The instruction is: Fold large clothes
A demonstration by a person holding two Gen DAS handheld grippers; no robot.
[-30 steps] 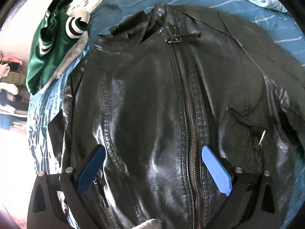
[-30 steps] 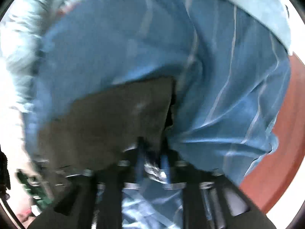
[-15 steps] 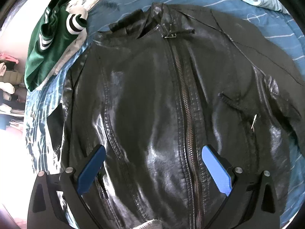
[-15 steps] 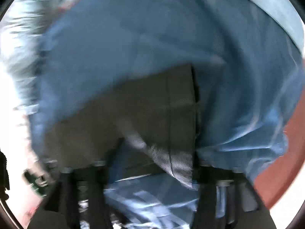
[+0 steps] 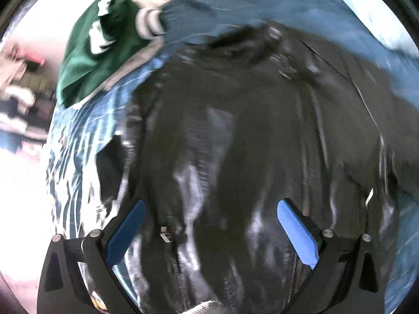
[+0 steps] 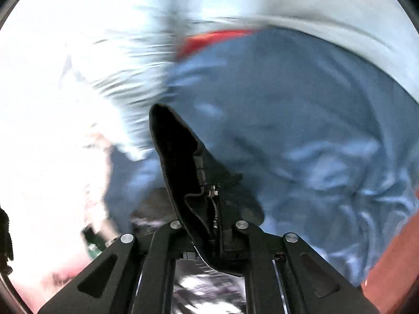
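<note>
A black leather jacket (image 5: pixel 248 136) lies front up on the blue striped bedsheet (image 5: pixel 78 141), zipper closed, collar at the far end. My left gripper (image 5: pixel 209 225) is open and empty, its blue pads (image 5: pixel 297 231) hovering over the jacket's lower front. In the right wrist view my right gripper (image 6: pixel 207 225) is shut on a black jacket end with a zipper (image 6: pixel 183 162), likely a sleeve cuff, and holds it raised above the sheet (image 6: pixel 301 136). Both views are motion-blurred.
A green garment with white stripes (image 5: pixel 97 55) lies on the bed at the far left beside the jacket's shoulder. A light blue pillow or blanket (image 6: pixel 327 21) lies at the far end. Reddish floor (image 6: pixel 398 256) shows past the bed's right edge.
My right gripper opened, then shut on the jacket's end and lifted it off the sheet. My left gripper shifted over the jacket, which now sits more to the right in its view.
</note>
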